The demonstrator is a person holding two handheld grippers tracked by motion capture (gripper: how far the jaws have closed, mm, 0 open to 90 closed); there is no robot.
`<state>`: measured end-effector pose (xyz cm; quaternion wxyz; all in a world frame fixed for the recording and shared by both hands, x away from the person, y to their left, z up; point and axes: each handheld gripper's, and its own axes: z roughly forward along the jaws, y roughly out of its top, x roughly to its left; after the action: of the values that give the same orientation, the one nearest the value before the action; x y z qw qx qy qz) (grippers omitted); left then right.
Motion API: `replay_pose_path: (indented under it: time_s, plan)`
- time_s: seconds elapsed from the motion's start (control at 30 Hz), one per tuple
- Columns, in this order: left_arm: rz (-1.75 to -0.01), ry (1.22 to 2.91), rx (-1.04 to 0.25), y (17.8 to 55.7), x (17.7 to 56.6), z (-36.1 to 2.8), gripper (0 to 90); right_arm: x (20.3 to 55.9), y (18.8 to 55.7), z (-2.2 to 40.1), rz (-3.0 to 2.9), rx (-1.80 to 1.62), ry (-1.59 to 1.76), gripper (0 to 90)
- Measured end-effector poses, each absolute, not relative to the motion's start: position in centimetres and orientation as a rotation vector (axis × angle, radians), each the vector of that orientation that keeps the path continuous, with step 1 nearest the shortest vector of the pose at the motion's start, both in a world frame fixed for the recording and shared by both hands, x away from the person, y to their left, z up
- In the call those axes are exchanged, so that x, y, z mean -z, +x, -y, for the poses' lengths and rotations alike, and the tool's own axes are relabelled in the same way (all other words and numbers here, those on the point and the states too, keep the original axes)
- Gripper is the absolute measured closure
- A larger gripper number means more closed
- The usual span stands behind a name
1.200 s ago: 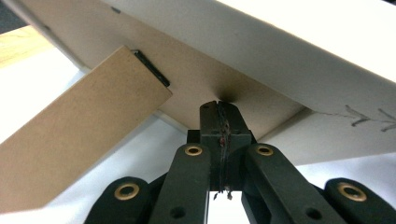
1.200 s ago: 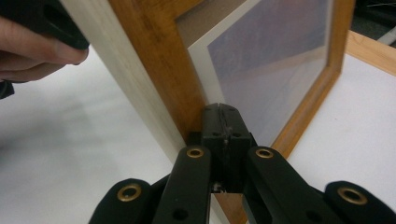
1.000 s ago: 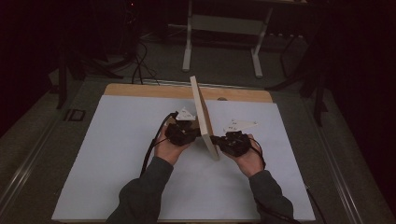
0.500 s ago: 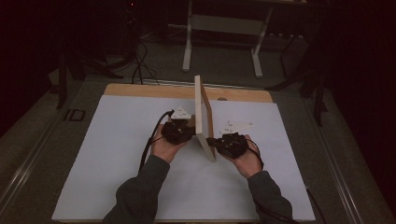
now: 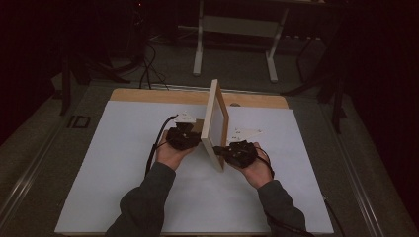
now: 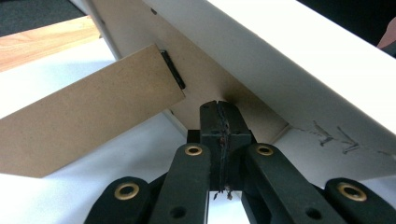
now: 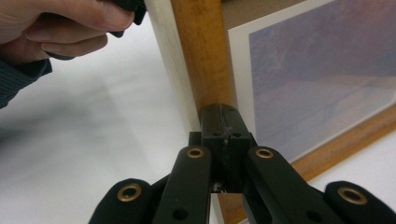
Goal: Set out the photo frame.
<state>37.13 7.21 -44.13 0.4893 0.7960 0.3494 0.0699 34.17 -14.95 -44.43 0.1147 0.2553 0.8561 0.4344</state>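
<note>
A wooden picture frame [image 5: 216, 123] stands on edge on the white sheet, between my two grippers. My left gripper [image 5: 199, 138] is shut, and its tips [image 6: 219, 109] touch the frame's brown back panel [image 6: 140, 28], just below the fold-out cardboard stand [image 6: 93, 107]. My right gripper [image 5: 225, 150] is also shut. Its tips [image 7: 220, 114] rest against the wooden border [image 7: 201, 56] on the front, beside the bluish picture [image 7: 322, 70]. Nothing is between either pair of jaws.
The white sheet [image 5: 123, 163] covers most of the table, with a wooden strip [image 5: 148, 95] bare at the back. Beyond stand a metal table base [image 5: 234, 29] and floor cables [image 5: 146, 69]. The person's other hand [image 7: 60, 23] shows behind the frame.
The frame's top edge has swung to the right, so it stands more upright than a second ago. Both hands have stayed almost where they were.
</note>
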Motion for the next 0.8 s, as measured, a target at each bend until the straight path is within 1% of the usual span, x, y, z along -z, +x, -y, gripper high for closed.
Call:
replay_pose_path:
  time_s: [0.23,0.33,0.4,0.6,0.63,0.8]
  plan:
    - [-0.863,1.908,-0.136,37.6,44.5,-8.0,90.0,44.5,34.2,14.2,-2.517,-1.277,0.735,90.0]
    - [-0.873,1.902,-0.144,37.7,44.6,-8.1,90.0,44.5,34.2,13.8,-2.519,-1.279,0.732,90.0]
    - [-0.874,1.89,-0.117,37.9,44.8,-8.5,90.0,44.4,34.3,13.5,-2.525,-1.279,0.732,90.0]
    - [-0.874,1.869,-0.095,38.1,45.0,-8.9,90.0,44.5,34.4,13.2,-2.526,-1.284,0.737,90.0]
    - [-0.877,1.871,-0.105,38.1,45.0,-8.9,89.4,44.5,34.4,13.1,-2.527,-1.284,0.732,90.0]
    - [-0.924,1.872,-0.135,38.0,44.8,-9.2,79.3,44.3,34.5,13.2,-2.537,-1.267,0.715,87.1]
